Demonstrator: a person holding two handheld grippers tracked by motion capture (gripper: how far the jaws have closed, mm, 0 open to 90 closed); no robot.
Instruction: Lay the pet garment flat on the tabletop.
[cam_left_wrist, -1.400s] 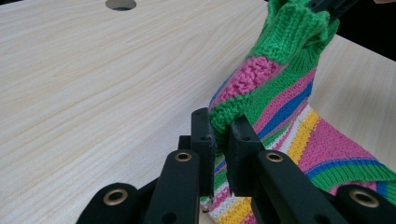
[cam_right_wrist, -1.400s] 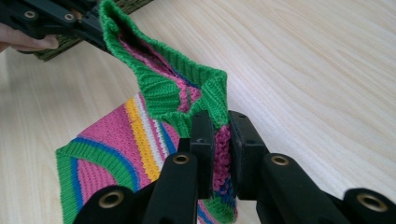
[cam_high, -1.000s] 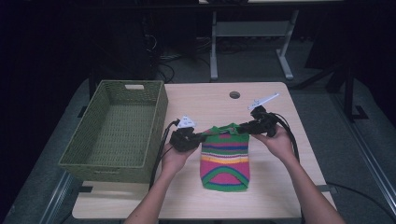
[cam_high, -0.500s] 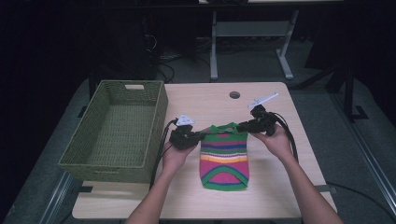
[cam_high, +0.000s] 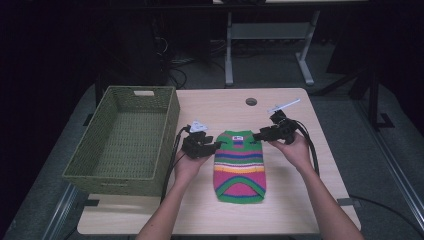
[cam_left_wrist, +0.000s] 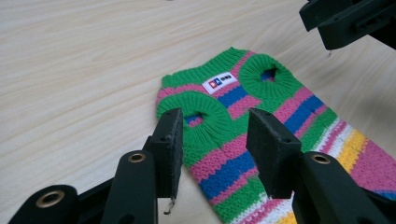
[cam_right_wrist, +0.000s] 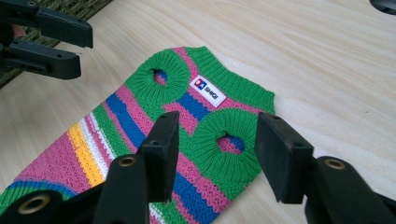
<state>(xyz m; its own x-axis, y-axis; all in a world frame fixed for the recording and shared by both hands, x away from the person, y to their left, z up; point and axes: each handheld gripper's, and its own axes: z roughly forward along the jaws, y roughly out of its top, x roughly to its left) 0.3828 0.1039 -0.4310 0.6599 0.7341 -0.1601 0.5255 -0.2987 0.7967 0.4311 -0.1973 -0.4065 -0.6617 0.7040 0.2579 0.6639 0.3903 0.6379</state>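
A small knitted sweater (cam_high: 240, 165) with green, pink, blue and yellow stripes lies flat on the wooden table (cam_high: 295, 210), collar end away from the person. My left gripper (cam_high: 212, 146) stands at its upper left corner and my right gripper (cam_high: 257, 136) at its upper right corner. In the left gripper view the jaws (cam_left_wrist: 215, 126) have just been opening and stand apart over a green armhole of the sweater (cam_left_wrist: 224, 100), pads off the knit. In the right gripper view the jaws (cam_right_wrist: 219, 128) have likewise just opened over the other armhole of the sweater (cam_right_wrist: 187, 105).
A green woven basket (cam_high: 125, 140) stands on the left part of the table, close to the left hand. A round cable hole (cam_high: 251, 101) sits near the far edge. Bare wood lies beyond the collar and to the right of the sweater.
Both grippers were shut on the sweater's top corners; now both have opened and let go. The sweater lies flat and the hands have hardly moved.
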